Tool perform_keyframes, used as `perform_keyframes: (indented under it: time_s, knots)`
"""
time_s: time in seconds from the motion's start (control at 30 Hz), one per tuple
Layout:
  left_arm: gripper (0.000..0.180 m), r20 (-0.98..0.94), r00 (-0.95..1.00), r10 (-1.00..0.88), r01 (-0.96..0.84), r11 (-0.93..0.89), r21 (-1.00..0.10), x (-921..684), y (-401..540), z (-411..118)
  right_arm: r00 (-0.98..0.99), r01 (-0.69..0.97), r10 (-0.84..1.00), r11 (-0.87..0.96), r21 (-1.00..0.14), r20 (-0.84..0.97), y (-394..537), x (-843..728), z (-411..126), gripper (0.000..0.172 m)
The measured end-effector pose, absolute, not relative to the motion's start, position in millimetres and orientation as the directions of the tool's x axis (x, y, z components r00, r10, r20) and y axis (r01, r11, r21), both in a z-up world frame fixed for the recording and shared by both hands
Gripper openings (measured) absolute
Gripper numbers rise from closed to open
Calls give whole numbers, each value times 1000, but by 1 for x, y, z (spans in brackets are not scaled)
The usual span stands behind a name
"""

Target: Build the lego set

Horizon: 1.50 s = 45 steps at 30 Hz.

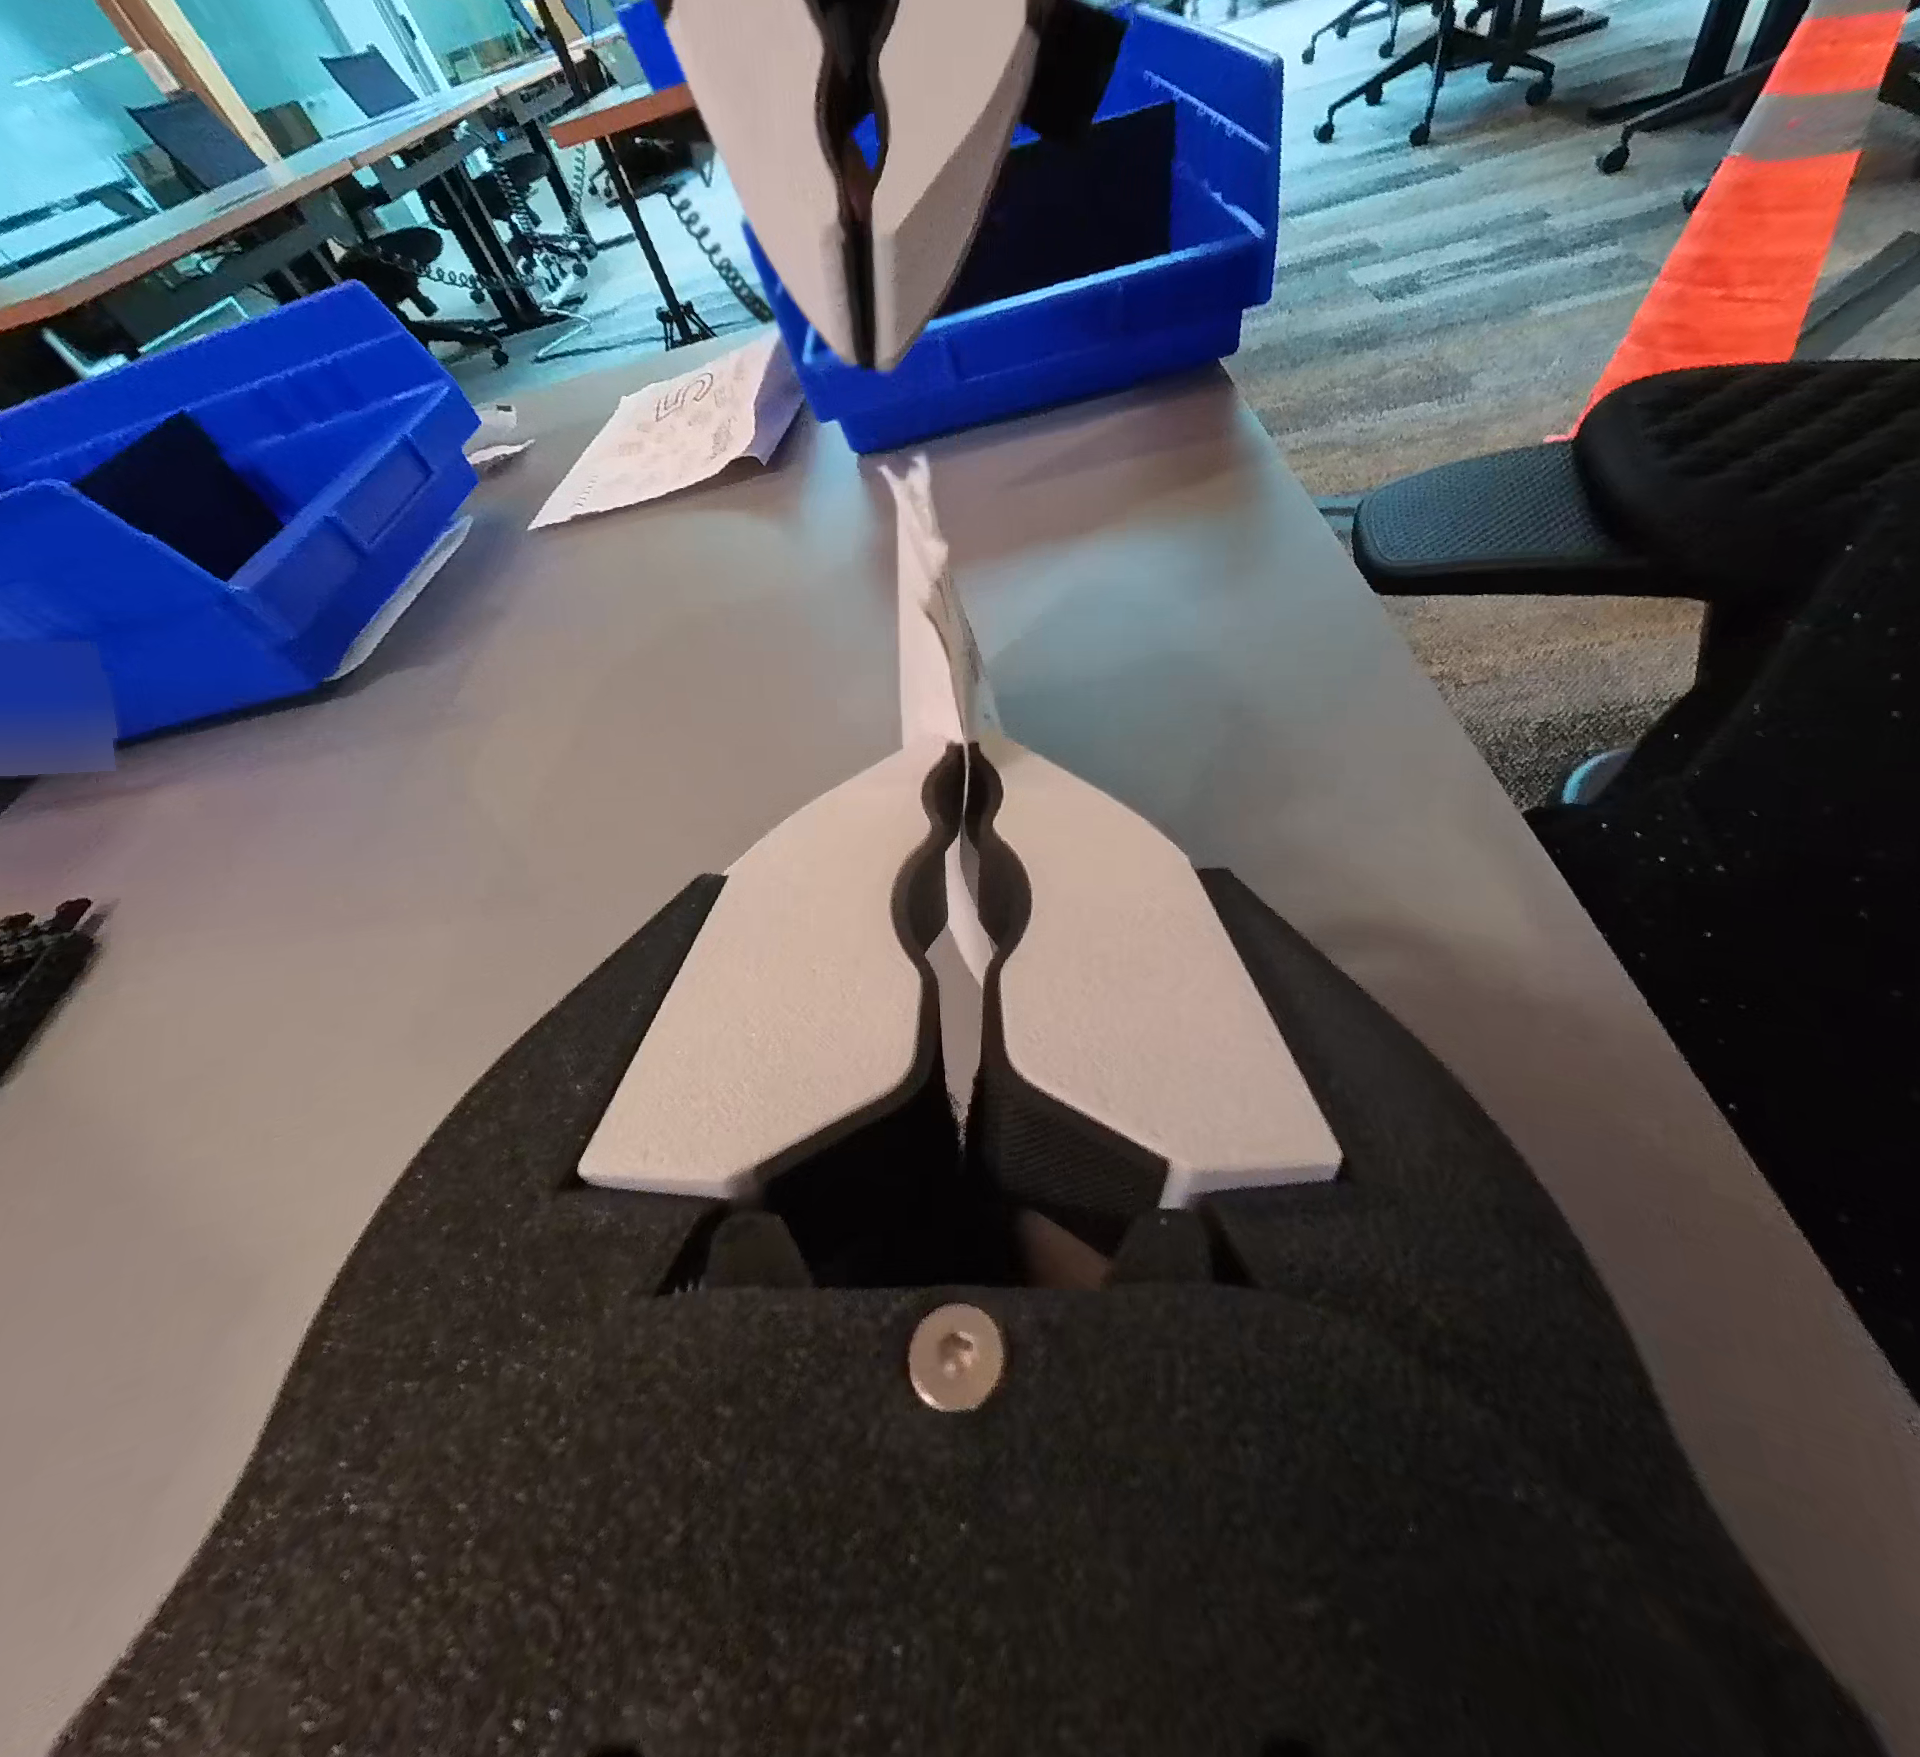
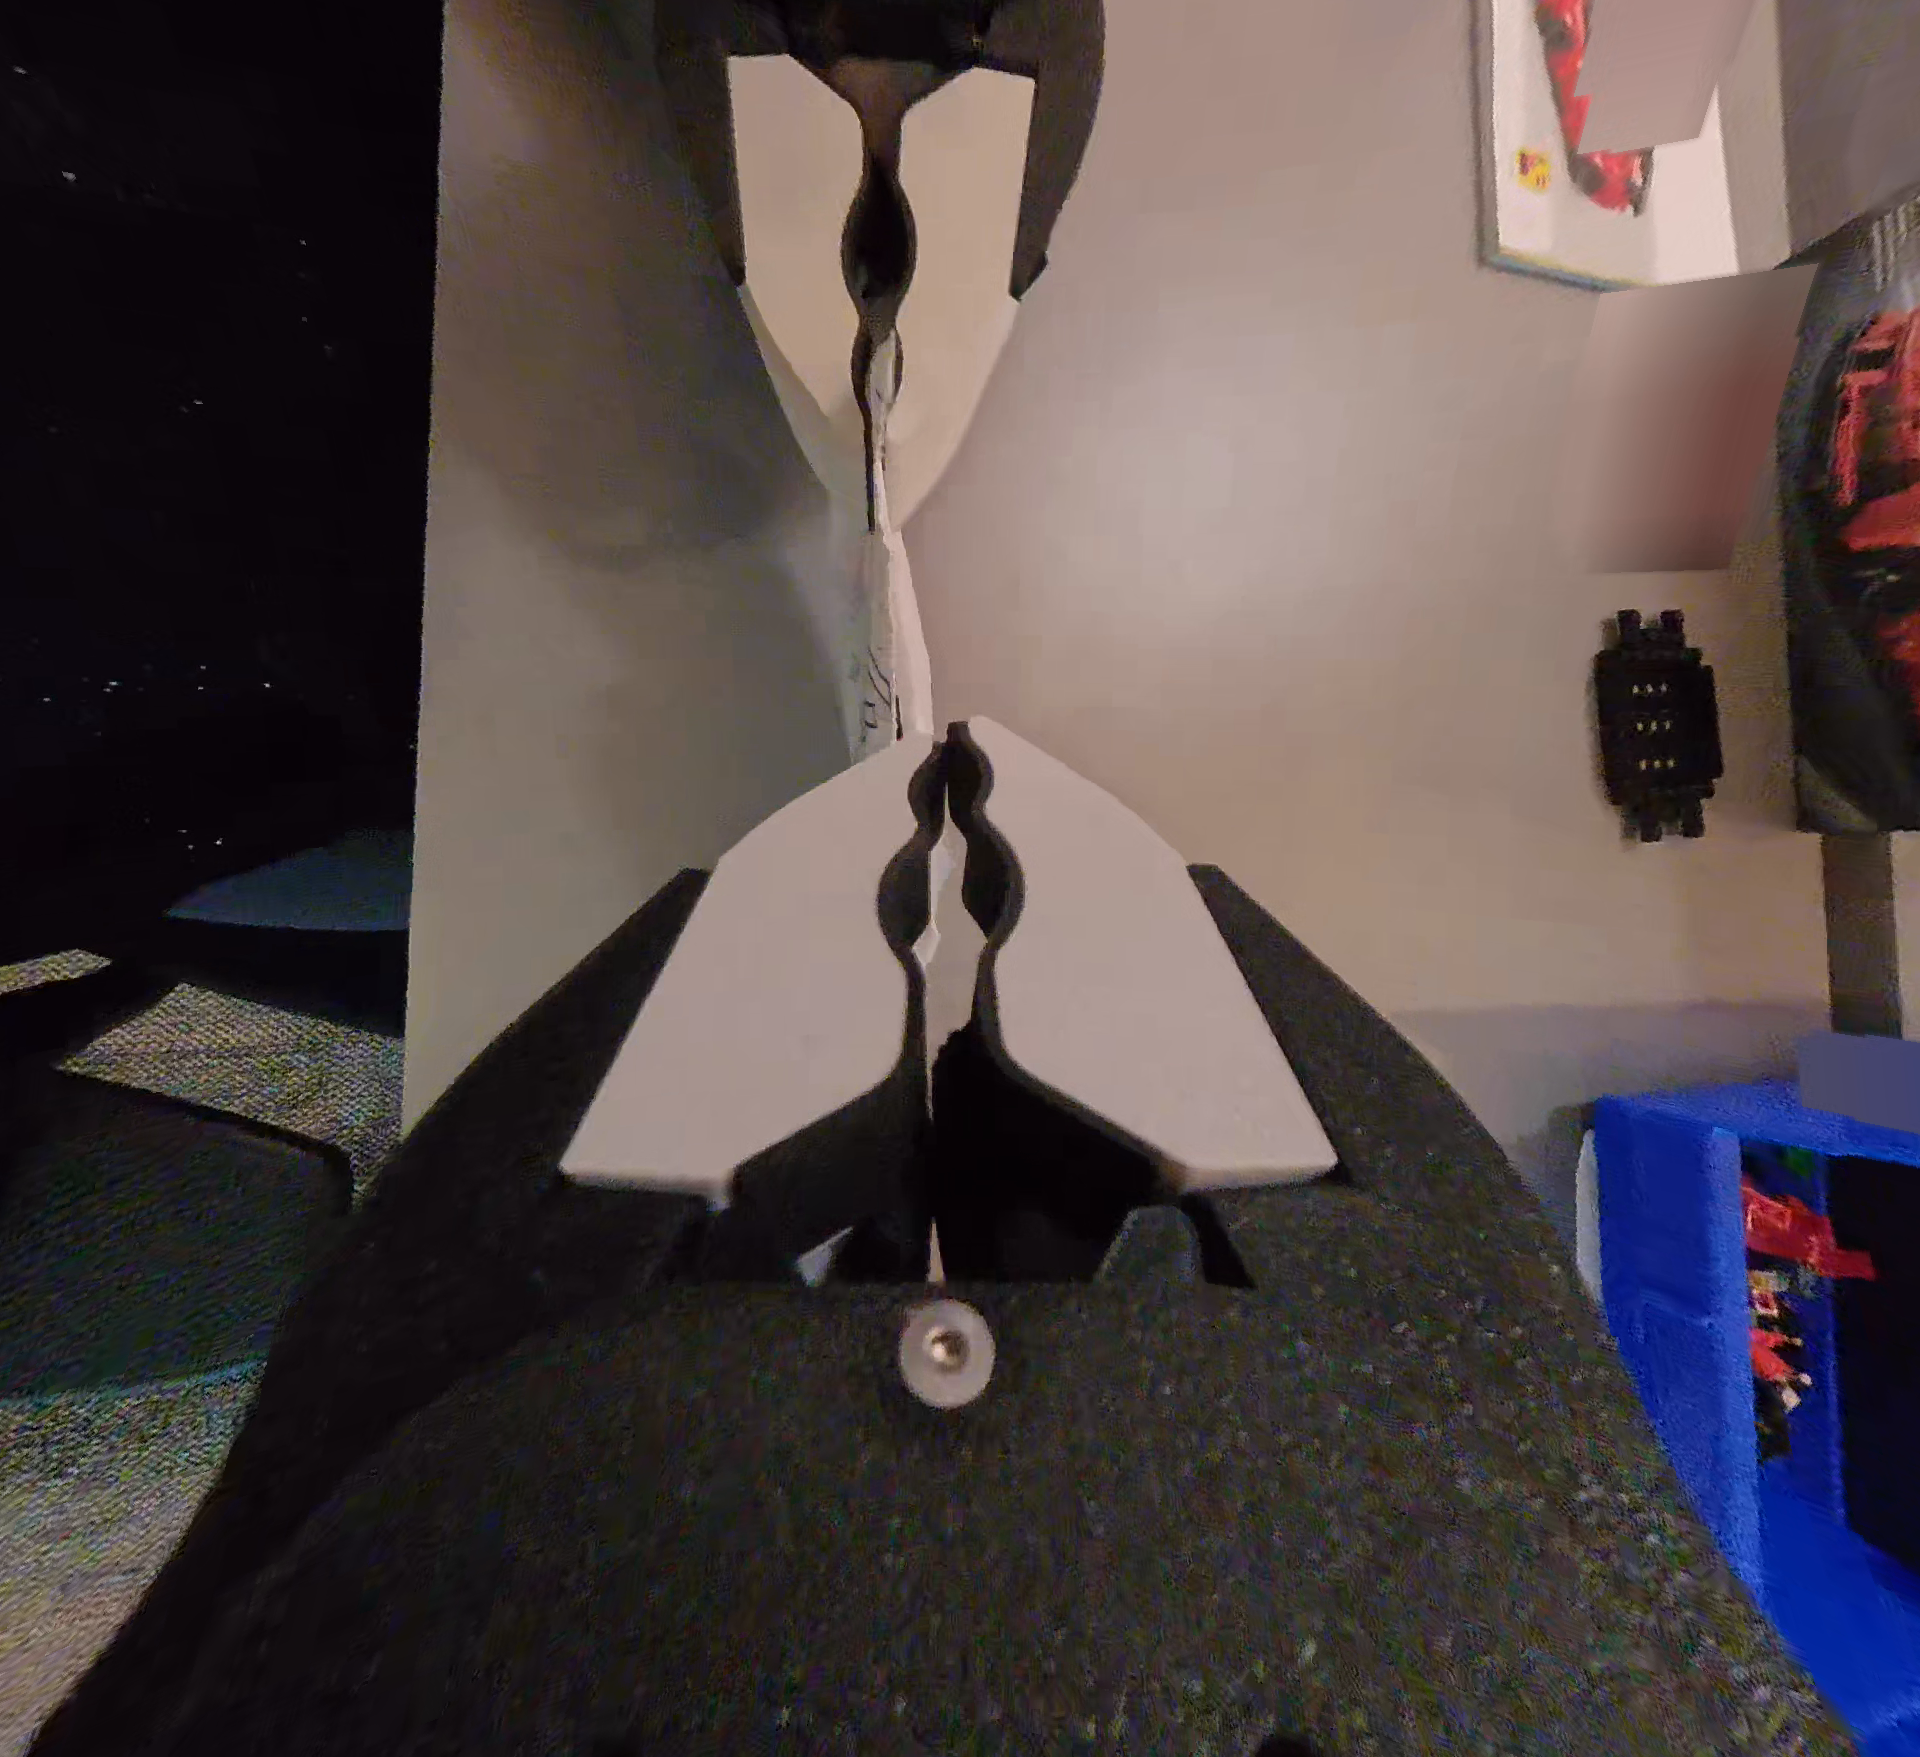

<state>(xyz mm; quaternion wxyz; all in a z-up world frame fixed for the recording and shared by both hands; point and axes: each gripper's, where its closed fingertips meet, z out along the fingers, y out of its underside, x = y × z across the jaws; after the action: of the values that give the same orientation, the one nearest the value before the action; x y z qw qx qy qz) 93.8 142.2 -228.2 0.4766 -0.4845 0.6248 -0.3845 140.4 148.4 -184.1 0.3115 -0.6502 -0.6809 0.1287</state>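
A strip of white paper (image 1: pixel 940 627) hangs edge-on above the grey table (image 1: pixel 623 772), its long axis running from one claw straight to the other. The left gripper (image 1: pixel 964 757) is pressed together on the near end, the paper running back between its white fingers (image 1: pixel 831 959). The right gripper (image 1: pixel 868 357) pinches the far end, pointing back toward the left one. Beyond it stands a blue bin (image 1: pixel 1049 357), with a printed sheet (image 1: pixel 665 440) lying flat beside it and a second blue bin (image 1: pixel 239 512) off to the left. A black mesh chair (image 1: pixel 1714 564) crowds the table's right edge. Behind are office desks, rolling chairs and carpet.
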Motion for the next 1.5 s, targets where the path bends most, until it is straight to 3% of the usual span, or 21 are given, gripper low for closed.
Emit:
perform_keyframes:
  time_s: [0.47, 0.6, 0.67, 0.9, 1.07, 1.17, 1.23, 1.3, 1.4, 1.5]
  knots:
    - [0, -231, -81, -970, -258, 244, -935, 95, 144, -232, -84, 862, 975, 176, -475, 208, 140, 144, -217, 0]
    - [0, -205, -81, -975, -262, 219, -940, 96, 146, -232, -156, 825, 939, 294, -483, 306, 137, 137, -213, 0]
    - [0, -193, -92, -977, -264, 211, -941, 96, 145, -233, -215, 821, 902, 375, -431, 376, 138, 137, -216, 0]
    - [0, -191, -93, -977, -291, 210, -933, 98, 146, -237, -308, 845, 890, 418, -333, 335, 135, 137, -235, 0]
    - [0, -172, -62, -983, -302, 183, -935, 98, 150, -238, -282, 853, 893, 400, -335, 349, 140, 123, -241, 0]
    - [0, -96, -49, -994, -311, 107, -944, 99, 154, -238, -276, 851, 882, 409, -328, 383, 142, 120, -243, 14]
    - [0, -53, -76, -996, -297, 73, -952, 99, 151, -235, -307, 832, 847, 460, -309, 433, 142, 120, -240, 0]
    - [0, -9, -71, -997, -262, 28, -965, 98, 152, -230, -375, 790, 794, 544, -284, 478, 138, 118, -233, 0]
    - [0, 108, -68, -992, -209, -92, -974, 98, 154, -222, -392, 762, 786, 569, -309, 479, 133, 113, -225, 0]
    - [0, 181, -104, -978, -179, -160, -971, 101, 148, -217, -337, 744, 832, 522, -417, 441, 132, 104, -217, 0]
